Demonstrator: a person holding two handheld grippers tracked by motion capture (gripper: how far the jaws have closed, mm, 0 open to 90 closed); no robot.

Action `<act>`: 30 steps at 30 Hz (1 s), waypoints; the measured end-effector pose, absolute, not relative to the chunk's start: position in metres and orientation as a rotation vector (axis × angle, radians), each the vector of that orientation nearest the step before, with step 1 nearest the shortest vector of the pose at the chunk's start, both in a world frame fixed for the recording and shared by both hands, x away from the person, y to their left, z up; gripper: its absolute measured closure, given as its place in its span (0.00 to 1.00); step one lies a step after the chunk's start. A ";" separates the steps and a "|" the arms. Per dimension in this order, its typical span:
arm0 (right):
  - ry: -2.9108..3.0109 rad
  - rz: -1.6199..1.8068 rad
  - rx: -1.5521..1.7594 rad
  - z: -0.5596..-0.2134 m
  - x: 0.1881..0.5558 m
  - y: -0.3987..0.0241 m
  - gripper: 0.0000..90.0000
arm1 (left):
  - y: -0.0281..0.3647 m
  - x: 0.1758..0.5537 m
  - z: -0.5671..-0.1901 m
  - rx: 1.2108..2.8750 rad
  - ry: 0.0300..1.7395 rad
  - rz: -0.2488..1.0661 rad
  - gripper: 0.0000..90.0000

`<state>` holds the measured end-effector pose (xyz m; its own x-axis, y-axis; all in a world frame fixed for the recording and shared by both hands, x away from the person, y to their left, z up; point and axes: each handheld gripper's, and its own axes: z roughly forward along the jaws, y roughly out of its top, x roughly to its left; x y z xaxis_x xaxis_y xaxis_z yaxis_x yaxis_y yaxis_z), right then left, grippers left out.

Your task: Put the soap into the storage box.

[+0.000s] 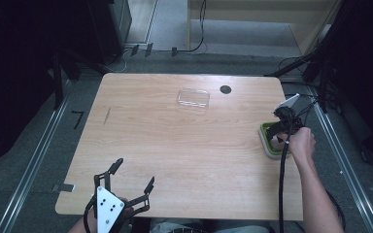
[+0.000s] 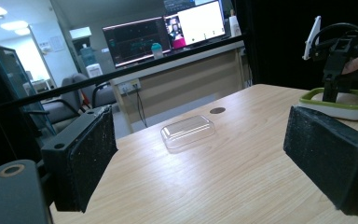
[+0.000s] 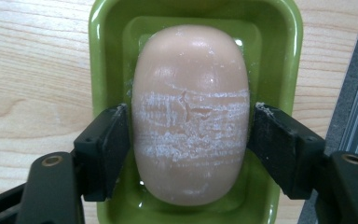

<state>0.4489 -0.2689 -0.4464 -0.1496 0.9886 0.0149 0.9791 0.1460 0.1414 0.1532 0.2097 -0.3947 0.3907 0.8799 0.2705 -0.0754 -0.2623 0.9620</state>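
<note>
Soap bar (image 3: 191, 112): pale pink, scuffed white across its middle, lying in the green dish (image 3: 107, 56).
Dish place: right edge of the wooden table (image 1: 175, 141).
Right gripper (image 3: 190, 140): jaws straddle the bar, a pad at each flank, apparently touching; a firm squeeze cannot be told.
Left gripper (image 1: 132, 175): jaws spread wide, nothing between them, at the table's near edge.
Clear lid (image 1: 193, 98): far side, well apart from the dish.
</note>
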 end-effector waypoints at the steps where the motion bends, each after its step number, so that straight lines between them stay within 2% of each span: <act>1: 2.315 0.187 1.988 -0.445 0.448 -0.269 0.29 | 0.210 0.153 -0.395 1.557 0.740 1.095 0.11; 2: 2.312 0.191 1.988 -0.444 0.448 -0.269 0.26 | 0.210 0.153 -0.395 1.558 0.741 1.095 0.11; 3: 2.308 0.195 1.974 -0.440 0.447 -0.269 0.13 | 0.210 0.153 -0.395 1.558 0.744 1.097 0.11; 4: 2.308 0.195 1.974 -0.440 0.447 -0.269 0.13 | 0.211 0.153 -0.395 1.556 0.745 1.096 0.11; 5: 2.314 0.196 1.967 -0.439 0.446 -0.269 0.18 | 0.211 0.153 -0.395 1.556 0.744 1.096 0.11; 14: 2.344 0.219 1.952 -0.430 0.434 -0.267 0.15 | 0.211 0.151 -0.395 1.555 0.734 1.100 0.11; 30: 2.455 0.269 1.809 -0.407 0.388 -0.251 0.15 | 0.210 0.151 -0.394 1.556 0.734 1.101 0.11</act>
<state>0.3880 -0.2507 -0.4065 -0.2997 0.9532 0.0395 0.9391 0.2875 0.1881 0.1508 0.2100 -0.3944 0.3900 0.8781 0.2772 -0.0819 -0.2667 0.9603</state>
